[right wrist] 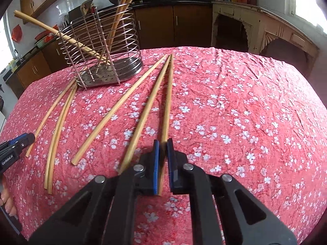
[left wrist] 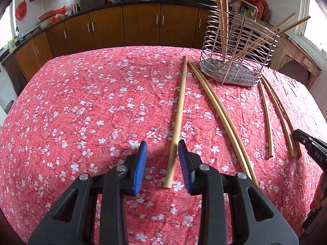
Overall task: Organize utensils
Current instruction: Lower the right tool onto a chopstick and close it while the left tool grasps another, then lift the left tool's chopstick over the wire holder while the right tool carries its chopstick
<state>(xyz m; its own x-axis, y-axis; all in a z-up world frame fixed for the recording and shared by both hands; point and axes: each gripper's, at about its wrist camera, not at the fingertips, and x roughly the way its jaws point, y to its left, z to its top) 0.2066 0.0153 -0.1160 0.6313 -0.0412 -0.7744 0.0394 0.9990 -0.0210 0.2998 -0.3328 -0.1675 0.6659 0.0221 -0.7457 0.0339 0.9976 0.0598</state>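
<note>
Bamboo chopsticks lie scattered on a red flowered tablecloth. One chopstick runs between the blue pads of my left gripper, which stands open; the stick lies nearer the right pad and a gap shows on its left. My right gripper is shut on another chopstick, whose far tip points toward the back of the table. A wire utensil holder stands at the back with several chopsticks leaning in it.
A loose pair of chopsticks lies right of my left gripper, and more chopsticks lie further right. Two chopsticks lie left of the held one. Brown kitchen cabinets stand beyond the table's far edge.
</note>
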